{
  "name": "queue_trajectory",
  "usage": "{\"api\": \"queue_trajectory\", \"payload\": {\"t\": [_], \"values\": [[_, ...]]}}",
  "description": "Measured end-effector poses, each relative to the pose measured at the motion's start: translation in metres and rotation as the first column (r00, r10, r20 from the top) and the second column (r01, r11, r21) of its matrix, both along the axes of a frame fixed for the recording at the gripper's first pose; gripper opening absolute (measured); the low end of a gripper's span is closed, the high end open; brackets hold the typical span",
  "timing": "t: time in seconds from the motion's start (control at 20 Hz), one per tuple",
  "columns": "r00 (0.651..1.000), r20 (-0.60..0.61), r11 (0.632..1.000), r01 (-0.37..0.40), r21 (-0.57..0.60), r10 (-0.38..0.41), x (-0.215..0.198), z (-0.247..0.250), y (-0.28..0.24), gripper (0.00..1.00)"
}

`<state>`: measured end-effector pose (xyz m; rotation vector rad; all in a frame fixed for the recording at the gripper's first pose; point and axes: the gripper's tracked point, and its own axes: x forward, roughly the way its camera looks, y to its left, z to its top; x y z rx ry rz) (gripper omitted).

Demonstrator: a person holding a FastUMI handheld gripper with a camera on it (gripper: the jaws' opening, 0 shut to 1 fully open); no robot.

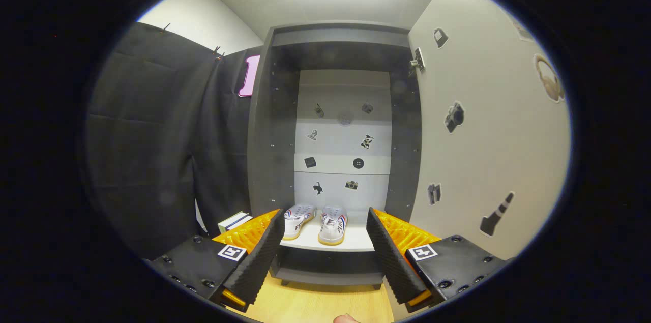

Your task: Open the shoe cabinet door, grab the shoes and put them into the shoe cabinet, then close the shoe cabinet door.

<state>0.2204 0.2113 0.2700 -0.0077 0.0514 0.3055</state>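
Dark grey panels make up the shoe cabinet [335, 48], which stands straight ahead of the gripper [325, 241] with its door [488, 124] swung wide open to the right of the fingers. The door's pale inner face carries several small stickers, and a metal hinge [417, 62] shows where it meets the cabinet's upper corner. Inside, the back wall [343, 129] is light and dotted with more little stickers. A pair of white shoes [316, 222] with pale tan soles sits side by side on the white bottom shelf [351, 239], toes toward the gripper, beyond the fingertips and framed in the gap between them.

The gripper's two fingers are spread wide apart and hold nothing; each ridged inner pad faces across the gap. The shoes are well clear of both.

To the left of the fingers hangs black cloth [152, 150], and low beside the left finger, against the cabinet's side, lie a couple of stacked books [235, 221]. Light wood floor [315, 302] runs beneath the fingers up to the cabinet's base. A person's fingertip [346, 318] peeks in just under the gripper.
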Motion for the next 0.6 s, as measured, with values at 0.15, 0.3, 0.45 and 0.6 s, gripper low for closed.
{"api": "queue_trajectory", "payload": {"t": [0.15,0.3,0.45,0.6], "values": [[1.000,0.012,1.000,-0.003,0.004,0.003,-0.039,0.009,-0.022,1.00],[1.000,0.004,1.000,-0.017,0.014,0.017,-0.078,0.013,-0.045,1.00],[1.000,0.005,1.000,-0.014,0.004,0.014,-0.106,0.016,-0.072,1.00],[1.000,0.012,1.000,0.011,0.023,-0.011,-0.129,0.024,-0.104,1.00]]}}
